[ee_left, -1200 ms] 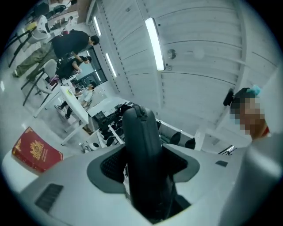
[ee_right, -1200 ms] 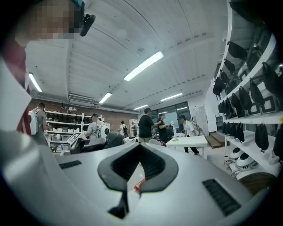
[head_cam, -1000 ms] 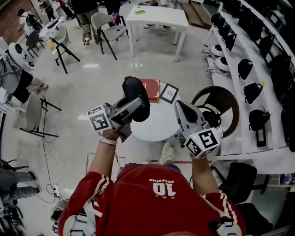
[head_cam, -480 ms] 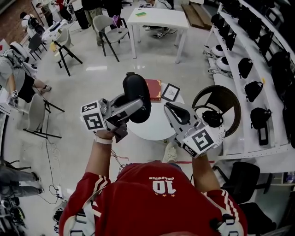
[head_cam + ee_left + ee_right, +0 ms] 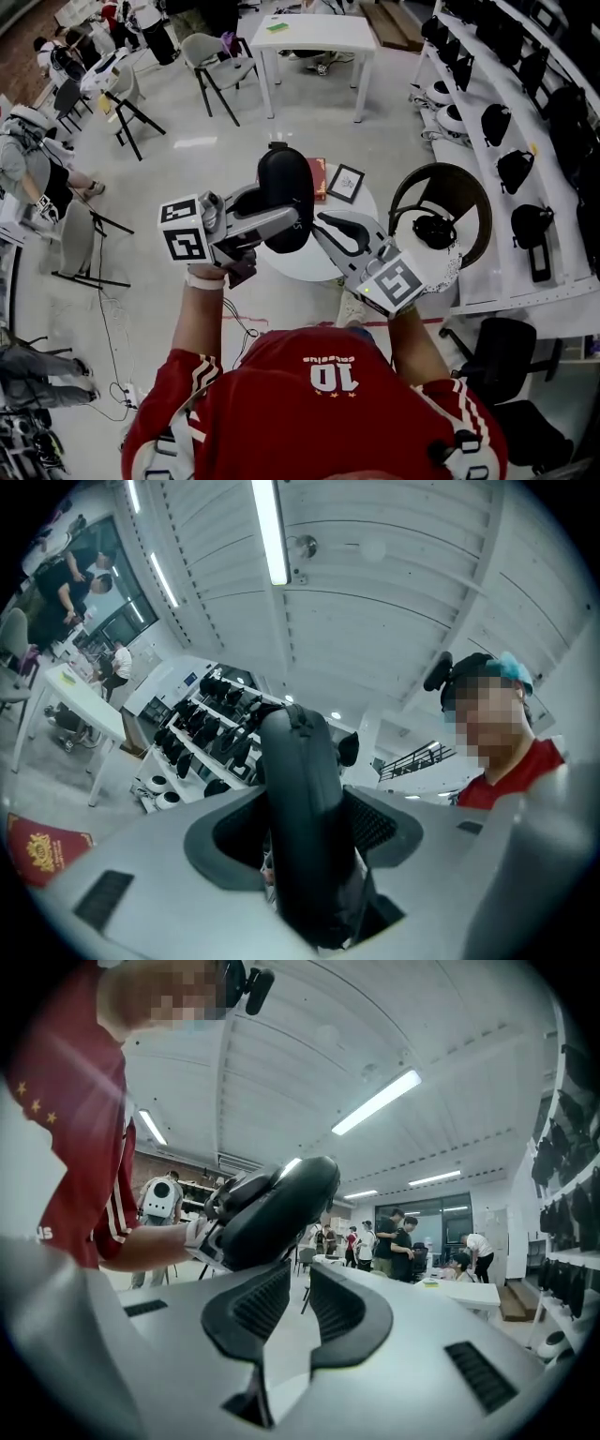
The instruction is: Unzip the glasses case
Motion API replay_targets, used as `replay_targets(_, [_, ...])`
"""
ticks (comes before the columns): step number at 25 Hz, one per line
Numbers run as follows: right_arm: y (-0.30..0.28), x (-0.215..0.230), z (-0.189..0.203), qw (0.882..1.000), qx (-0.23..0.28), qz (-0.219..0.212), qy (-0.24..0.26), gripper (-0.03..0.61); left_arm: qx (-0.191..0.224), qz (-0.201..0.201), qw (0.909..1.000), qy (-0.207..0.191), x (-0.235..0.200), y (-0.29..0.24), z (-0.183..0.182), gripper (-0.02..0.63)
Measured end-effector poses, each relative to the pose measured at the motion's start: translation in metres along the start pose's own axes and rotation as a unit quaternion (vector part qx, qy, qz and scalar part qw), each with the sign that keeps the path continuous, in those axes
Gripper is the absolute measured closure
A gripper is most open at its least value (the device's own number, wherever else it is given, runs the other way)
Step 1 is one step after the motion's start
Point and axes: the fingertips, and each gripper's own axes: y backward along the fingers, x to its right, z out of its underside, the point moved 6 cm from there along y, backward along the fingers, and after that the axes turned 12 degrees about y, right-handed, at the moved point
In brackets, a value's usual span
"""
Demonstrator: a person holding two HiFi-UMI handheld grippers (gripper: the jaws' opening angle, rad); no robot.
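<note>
Left gripper (image 5: 279, 217): jaws clamped across black oval zipped glasses case (image 5: 285, 183), case upright in air above round white table (image 5: 305, 267). Hold it firm and steady. Right gripper (image 5: 326, 223), at case's 4 o'clock: jaws slightly apart, empty. Aim for zip pull, seemingly at case's 12 o'clock end.

Looks along the right tongs (image 5: 298, 1279), narrowly parted, nothing between. Just beyond and above them, finds a black glasses case (image 5: 281, 1204) gripped by the left tongs (image 5: 230, 1208). Far ahead, right, people (image 5: 394, 1237) beside a white table (image 5: 459, 1290).
</note>
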Motion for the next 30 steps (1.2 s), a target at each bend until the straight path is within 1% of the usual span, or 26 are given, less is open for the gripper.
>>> replay_targets(6, [0.004,-0.001,-0.006,1.000,0.011,0.015,0.017,0.526,-0.015,0.002,0.9999,0.005,0.001,-0.003,0.007,0.360])
replay_targets(9, [0.007,-0.002,-0.006,0.999,0.009,0.015,0.028,0.553,-0.013,-0.001,0.9998,0.015,-0.002,-0.001,0.011,0.361])
replay_targets(13, [0.010,-0.004,-0.002,0.999,0.002,0.014,0.039,0.561,-0.006,-0.001,0.9991,0.043,-0.010,0.001,0.018,0.365])
replay_targets(16, [0.014,-0.002,0.001,0.999,0.000,0.018,0.036,0.561,-0.003,0.000,0.9980,0.063,-0.015,0.002,0.025,0.373])
replay_targets(21, [0.017,-0.001,0.002,1.000,-0.004,0.019,0.024,0.563,0.021,0.021,0.9950,0.096,-0.021,0.001,0.029,0.373])
replay_targets(27, [0.024,0.002,0.010,1.000,-0.015,0.021,0.014,0.563,0.043,0.025,0.9938,0.099,-0.024,-0.012,0.037,0.353])
replay_targets(30, [0.022,0.000,0.008,1.000,-0.016,0.020,0.011,0.563,0.046,0.018,0.9943,0.095,-0.024,-0.013,0.037,0.344])
